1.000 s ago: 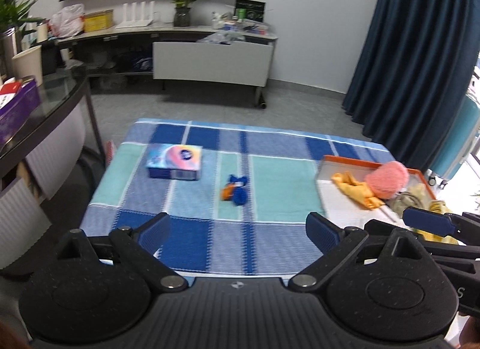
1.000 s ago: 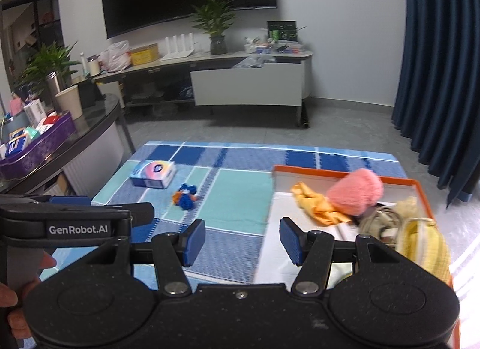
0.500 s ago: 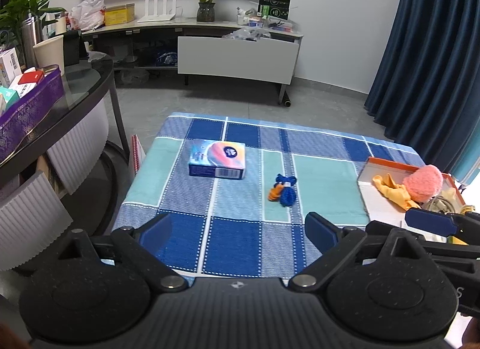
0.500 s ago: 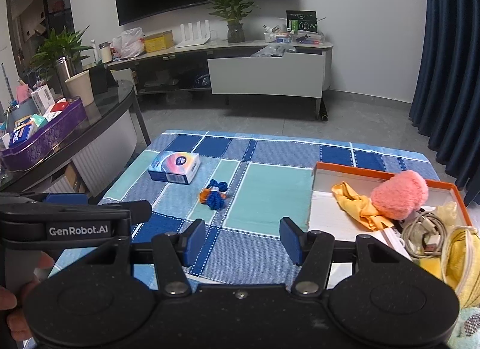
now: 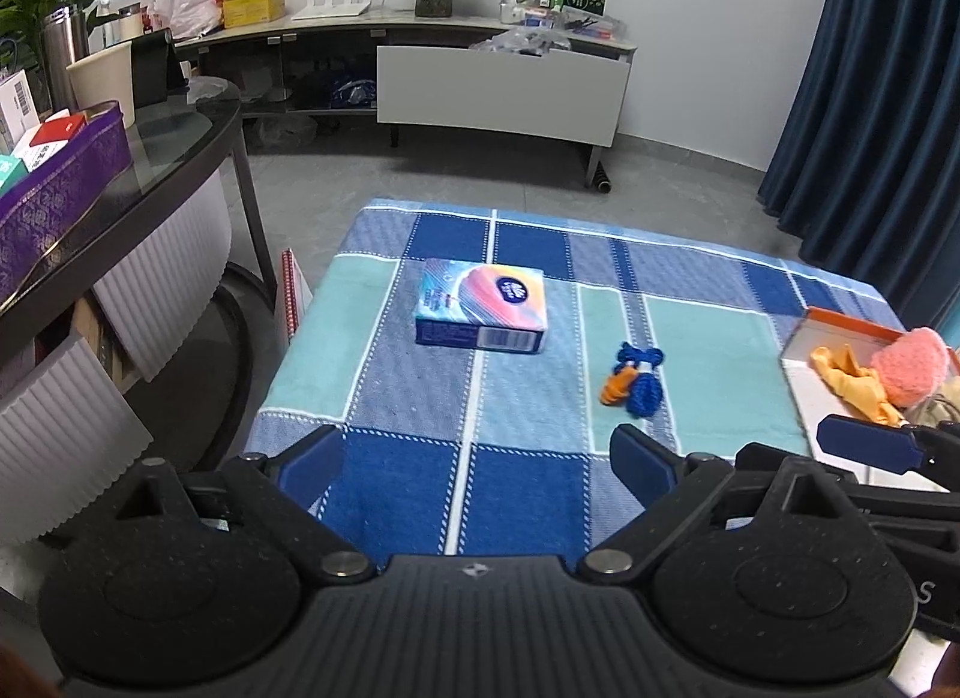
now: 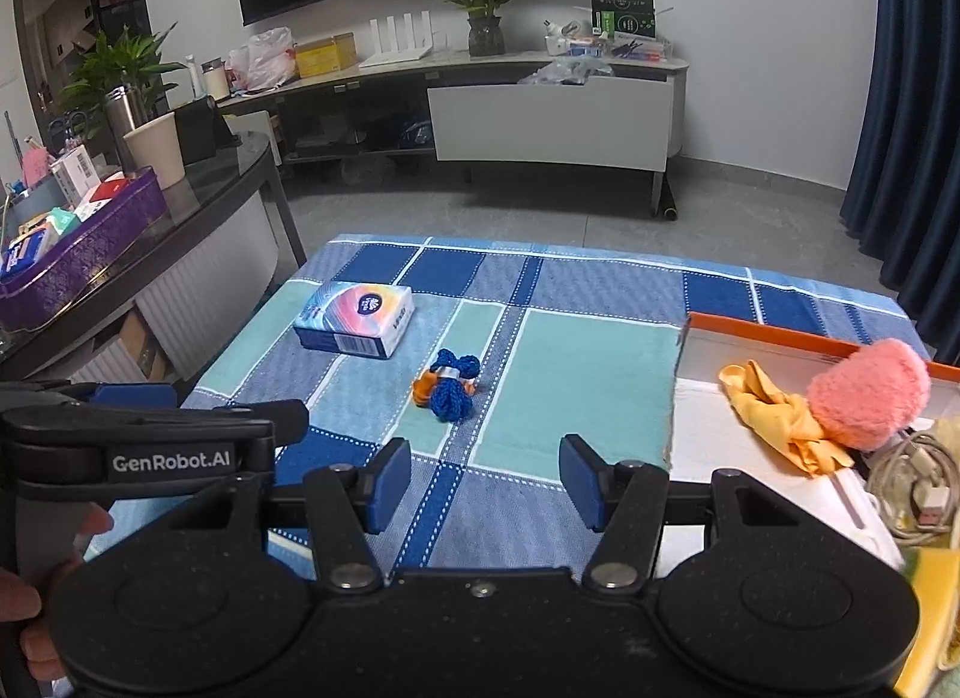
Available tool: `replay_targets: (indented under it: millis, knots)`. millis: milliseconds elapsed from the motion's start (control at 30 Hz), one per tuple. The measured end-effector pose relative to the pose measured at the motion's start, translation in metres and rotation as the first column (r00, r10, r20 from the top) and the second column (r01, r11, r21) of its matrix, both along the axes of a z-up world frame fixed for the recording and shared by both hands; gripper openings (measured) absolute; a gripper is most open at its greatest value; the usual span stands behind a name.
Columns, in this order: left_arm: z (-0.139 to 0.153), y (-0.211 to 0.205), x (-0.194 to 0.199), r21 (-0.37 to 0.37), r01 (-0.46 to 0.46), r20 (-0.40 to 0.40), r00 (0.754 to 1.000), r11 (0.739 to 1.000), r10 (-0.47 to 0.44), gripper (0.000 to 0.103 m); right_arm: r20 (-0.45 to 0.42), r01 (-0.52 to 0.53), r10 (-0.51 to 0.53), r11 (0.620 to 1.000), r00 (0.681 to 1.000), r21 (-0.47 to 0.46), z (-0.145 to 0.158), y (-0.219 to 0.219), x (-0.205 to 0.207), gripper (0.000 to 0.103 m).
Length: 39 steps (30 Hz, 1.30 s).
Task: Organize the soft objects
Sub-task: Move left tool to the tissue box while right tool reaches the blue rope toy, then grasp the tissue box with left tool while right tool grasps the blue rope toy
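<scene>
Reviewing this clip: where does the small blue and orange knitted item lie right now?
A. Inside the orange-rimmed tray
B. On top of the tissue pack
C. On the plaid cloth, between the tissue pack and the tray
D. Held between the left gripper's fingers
C: the blue and orange knitted item lies on the plaid cloth, apart from the tissue pack and the orange-rimmed tray, while both grippers are open and empty.

Blue-orange yarn bundle (image 6: 447,387) near pink pompom (image 6: 867,402) in tray (image 6: 774,339)
</scene>
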<state>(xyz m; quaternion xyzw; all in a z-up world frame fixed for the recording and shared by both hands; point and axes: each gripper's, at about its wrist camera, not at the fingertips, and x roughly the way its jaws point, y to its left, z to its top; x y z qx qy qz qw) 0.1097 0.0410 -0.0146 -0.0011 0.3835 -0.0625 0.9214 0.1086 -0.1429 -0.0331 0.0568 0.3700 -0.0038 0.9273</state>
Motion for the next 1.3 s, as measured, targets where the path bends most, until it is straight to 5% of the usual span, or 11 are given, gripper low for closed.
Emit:
replay_targets:
  millis: [933,1133,1300]
  knots:
    - [-0.035,-0.014,0.093,0.060,-0.019,-0.034,0.999,0.998,0.021,0.102,-0.040,0.001,0.000,0.999,0.999,0.033,-0.024,-0.017,0.037,0.067]
    - [-0.035,-0.007,0.094,0.070,-0.006,0.003,1.000,0.998,0.006,0.077,-0.037,-0.042,0.044,0.998,0.998,0.043,-0.029,-0.010,0.049,0.067]
    - [-0.031,0.001,0.086,0.073,-0.027,0.024,0.999,0.997,0.025,0.076,-0.038,-0.057,0.060,0.997,0.997,0.059,-0.032,-0.003,0.062,0.067]
